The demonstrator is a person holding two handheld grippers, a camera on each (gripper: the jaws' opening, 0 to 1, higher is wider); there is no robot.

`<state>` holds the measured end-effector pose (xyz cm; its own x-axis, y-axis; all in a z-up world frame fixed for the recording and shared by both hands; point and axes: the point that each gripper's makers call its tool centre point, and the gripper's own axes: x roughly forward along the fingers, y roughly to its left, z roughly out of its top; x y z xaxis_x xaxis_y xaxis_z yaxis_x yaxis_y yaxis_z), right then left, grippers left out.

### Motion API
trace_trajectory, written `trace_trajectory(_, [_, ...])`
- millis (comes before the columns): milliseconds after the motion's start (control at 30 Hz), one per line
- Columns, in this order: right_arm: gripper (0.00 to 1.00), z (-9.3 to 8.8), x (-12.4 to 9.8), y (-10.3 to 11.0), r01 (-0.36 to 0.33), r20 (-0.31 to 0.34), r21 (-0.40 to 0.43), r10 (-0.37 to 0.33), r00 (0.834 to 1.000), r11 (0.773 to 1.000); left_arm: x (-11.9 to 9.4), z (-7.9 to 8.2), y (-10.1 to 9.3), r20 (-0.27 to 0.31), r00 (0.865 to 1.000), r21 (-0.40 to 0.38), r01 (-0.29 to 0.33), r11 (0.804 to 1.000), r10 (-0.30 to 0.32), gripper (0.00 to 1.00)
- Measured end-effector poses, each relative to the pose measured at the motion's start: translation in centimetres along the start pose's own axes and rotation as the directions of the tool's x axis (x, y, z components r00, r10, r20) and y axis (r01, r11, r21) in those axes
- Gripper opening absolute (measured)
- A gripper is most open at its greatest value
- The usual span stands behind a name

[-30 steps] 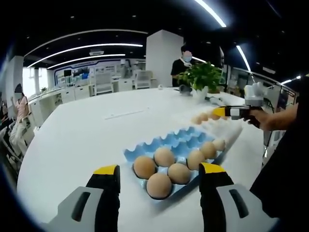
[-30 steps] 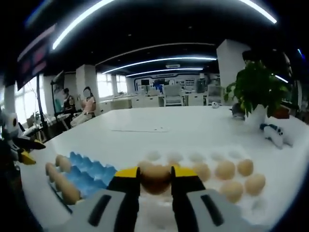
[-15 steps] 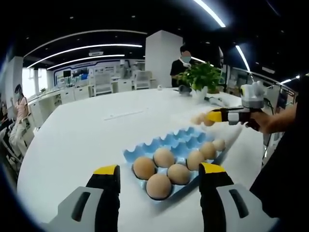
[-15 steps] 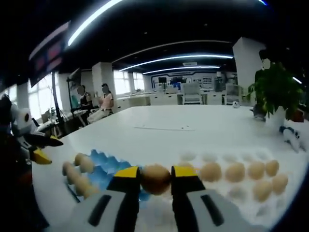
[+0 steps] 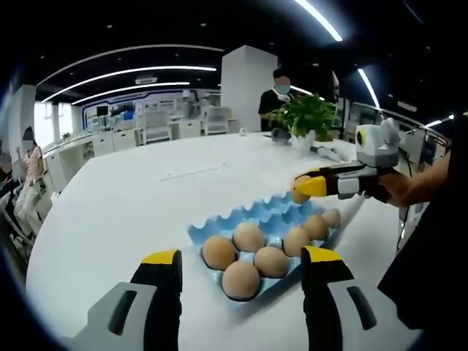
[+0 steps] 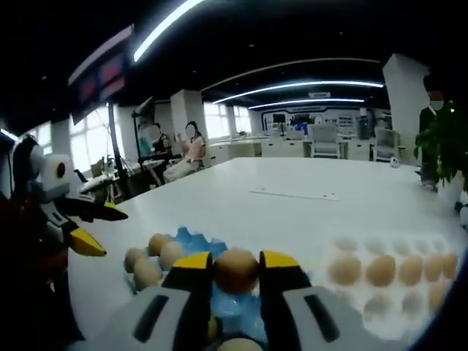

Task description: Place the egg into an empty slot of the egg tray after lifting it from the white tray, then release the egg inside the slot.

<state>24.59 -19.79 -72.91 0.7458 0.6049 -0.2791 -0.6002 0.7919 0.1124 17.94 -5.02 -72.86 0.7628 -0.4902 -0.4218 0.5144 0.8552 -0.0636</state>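
In the left gripper view, a blue egg tray (image 5: pixel 241 213) lies on the white table and holds several brown eggs (image 5: pixel 248 238) in its near slots. My left gripper (image 5: pixel 241 256) hovers just in front of it, open, with nothing between its jaws. From the right comes my right gripper (image 5: pixel 306 187), shut on a brown egg (image 5: pixel 298 196) above the tray's far end. In the right gripper view, the held egg (image 6: pixel 235 269) sits between the yellow tips of the right gripper (image 6: pixel 235 262), above the blue tray (image 6: pixel 194 240). The white tray (image 6: pixel 365 300) with several eggs lies to the right.
A potted plant (image 5: pixel 307 117) and a standing person (image 5: pixel 276 95) are at the table's far end. People sit by the windows (image 6: pixel 183 150). A hand (image 5: pixel 409 186) holds the right gripper. The left gripper (image 6: pixel 84 227) shows at the left of the right gripper view.
My right gripper has carried the egg away from the white tray and over the blue egg tray. The left gripper has stayed still and open.
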Motion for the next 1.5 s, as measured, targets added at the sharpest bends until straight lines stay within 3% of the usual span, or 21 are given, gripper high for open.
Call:
trace_trajectory(333, [0.24,-0.7,2.4,3.4,-0.097,-0.024,-0.023,0.097,0.995,0.995,-0.3,0.1,0.2,0.002,1.0,-0.004,-0.012,1.0,0.012,0.67])
trace_trajectory(700, [0.24,-2.0,3.8,4.8,-0.136,-0.065,-0.011,0.135,0.989,0.991,-0.4,0.1,0.3,0.006,1.0,-0.008,-0.014,1.0,0.015,0.67])
trace_trajectory(900, [0.24,-3.2,4.1,4.9,-0.141,-0.107,-0.004,0.14,0.984,0.99,-0.5,-0.1,0.4,0.002,1.0,-0.009,-0.016,1.0,0.016,0.67])
trace_trajectory(1067, [0.25,-3.3,4.3,4.4,-0.132,-0.11,0.015,0.133,0.985,0.991,-0.4,-0.2,0.4,0.0,1.0,-0.013,-0.014,1.0,0.014,0.67])
trace_trajectory(1133, [0.25,-3.5,4.4,4.1,-0.119,-0.122,0.058,0.125,0.985,0.991,-0.3,-0.1,0.4,0.0,1.0,-0.01,-0.014,1.0,0.014,0.67])
trace_trajectory(1400, [0.25,-3.3,4.6,4.1,-0.125,-0.118,0.034,0.128,0.985,0.992,-0.2,-0.1,0.5,-0.002,1.0,-0.006,-0.016,1.0,0.016,0.67])
trace_trajectory(1500, [0.22,-3.2,4.6,4.1,-0.123,-0.116,0.061,0.129,0.985,0.991,-0.2,-0.1,0.4,-0.002,1.0,-0.008,-0.015,1.0,0.015,0.66])
